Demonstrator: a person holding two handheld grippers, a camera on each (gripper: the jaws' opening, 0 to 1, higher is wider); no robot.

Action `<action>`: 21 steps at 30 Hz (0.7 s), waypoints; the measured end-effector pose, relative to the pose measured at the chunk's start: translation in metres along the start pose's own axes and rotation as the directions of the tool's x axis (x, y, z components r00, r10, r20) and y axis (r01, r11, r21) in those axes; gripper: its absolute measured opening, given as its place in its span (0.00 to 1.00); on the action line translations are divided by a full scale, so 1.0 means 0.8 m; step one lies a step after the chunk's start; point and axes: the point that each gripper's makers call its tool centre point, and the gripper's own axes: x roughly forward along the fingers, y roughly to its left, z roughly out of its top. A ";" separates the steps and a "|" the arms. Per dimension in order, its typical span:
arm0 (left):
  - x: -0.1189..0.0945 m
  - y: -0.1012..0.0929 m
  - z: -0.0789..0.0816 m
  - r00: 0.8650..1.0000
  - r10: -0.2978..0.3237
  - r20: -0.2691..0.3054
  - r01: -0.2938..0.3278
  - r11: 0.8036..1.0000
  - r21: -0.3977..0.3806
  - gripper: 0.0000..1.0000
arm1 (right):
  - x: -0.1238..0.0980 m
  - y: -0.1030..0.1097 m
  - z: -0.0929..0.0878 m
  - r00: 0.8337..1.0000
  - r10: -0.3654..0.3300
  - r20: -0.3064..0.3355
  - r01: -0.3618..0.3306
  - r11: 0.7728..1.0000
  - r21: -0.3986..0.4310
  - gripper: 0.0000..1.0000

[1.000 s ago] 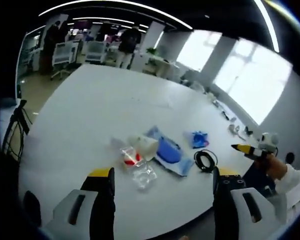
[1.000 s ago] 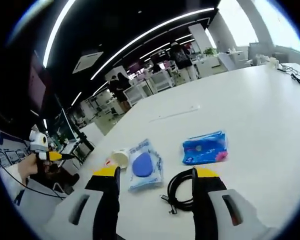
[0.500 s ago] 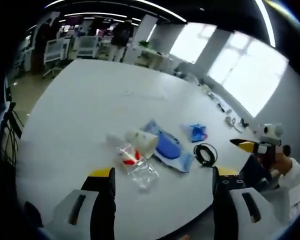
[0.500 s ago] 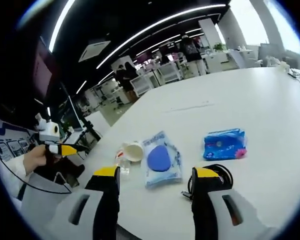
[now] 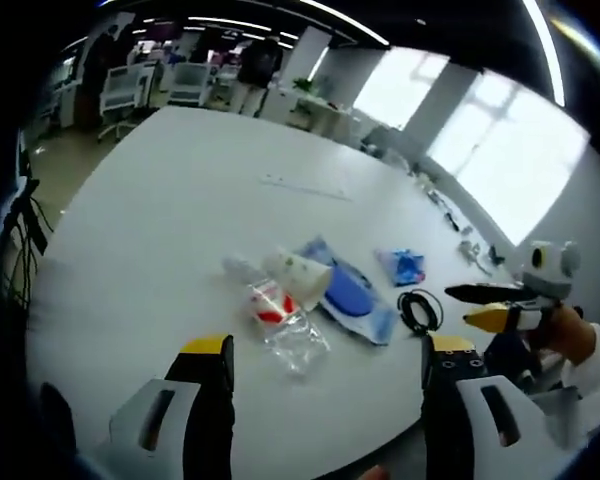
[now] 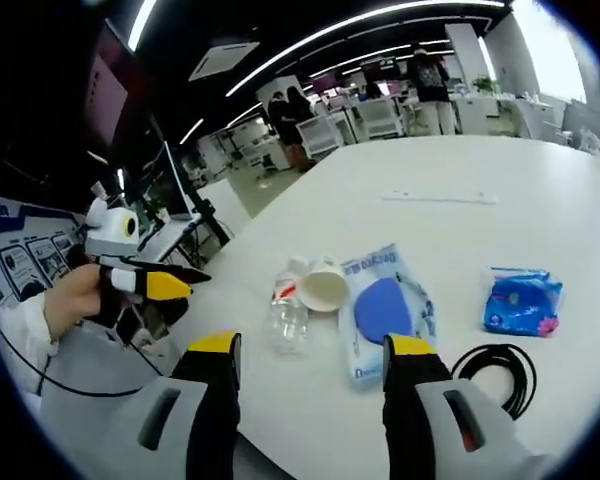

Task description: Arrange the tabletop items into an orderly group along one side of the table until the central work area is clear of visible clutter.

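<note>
A clutter of items lies on the white table (image 5: 180, 200). A clear plastic bottle (image 5: 277, 318) with a red label lies on its side, touching a tipped paper cup (image 5: 298, 272). Beside them are a blue-and-white pouch (image 5: 348, 295), a small blue packet (image 5: 402, 266) and a black cable coil (image 5: 418, 310). My left gripper (image 5: 326, 345) is open, short of the bottle. My right gripper (image 5: 495, 305) is at the right, off the table's edge. In the right gripper view the bottle (image 6: 288, 310), cup (image 6: 323, 285), pouch (image 6: 385, 310), packet (image 6: 523, 300) and coil (image 6: 495, 375) lie ahead of my open right gripper (image 6: 312, 345). The left gripper (image 6: 165, 280) hangs at the left.
A thin pale strip (image 5: 305, 188) lies farther out on the table. Small cables and bits (image 5: 465, 245) sit along the far right edge. Office chairs (image 5: 130, 90) and standing people (image 5: 255, 70) are beyond the table. A stand with cables (image 5: 20, 250) is at the left.
Both cameras have shifted. The right gripper view has swung left, bringing the bottle and more of the left gripper into it. The items on the table lie as before.
</note>
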 end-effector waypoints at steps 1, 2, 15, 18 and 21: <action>-0.001 0.002 0.000 1.000 0.001 0.008 -0.001 1.000 -0.013 0.73 | 0.006 0.003 0.000 1.000 0.004 -0.009 -0.004 1.000 -0.009 0.53; -0.001 0.004 0.000 1.000 0.002 0.010 -0.002 1.000 -0.025 0.73 | 0.015 0.005 -0.002 1.000 0.008 -0.029 -0.009 1.000 -0.019 0.53; -0.007 0.013 0.010 0.999 0.018 0.040 -0.016 0.999 -0.041 0.73 | 0.096 0.044 -0.017 0.982 0.040 -0.183 -0.053 0.996 -0.070 0.53; -0.009 0.013 0.012 0.999 0.015 0.048 -0.012 0.999 -0.050 0.73 | 0.113 0.051 -0.027 0.974 0.042 -0.224 -0.063 0.994 -0.085 0.53; -0.010 0.018 0.013 0.998 0.023 0.054 -0.019 0.998 -0.062 0.73 | 0.130 0.058 -0.034 0.967 0.045 -0.252 -0.069 0.994 -0.085 0.53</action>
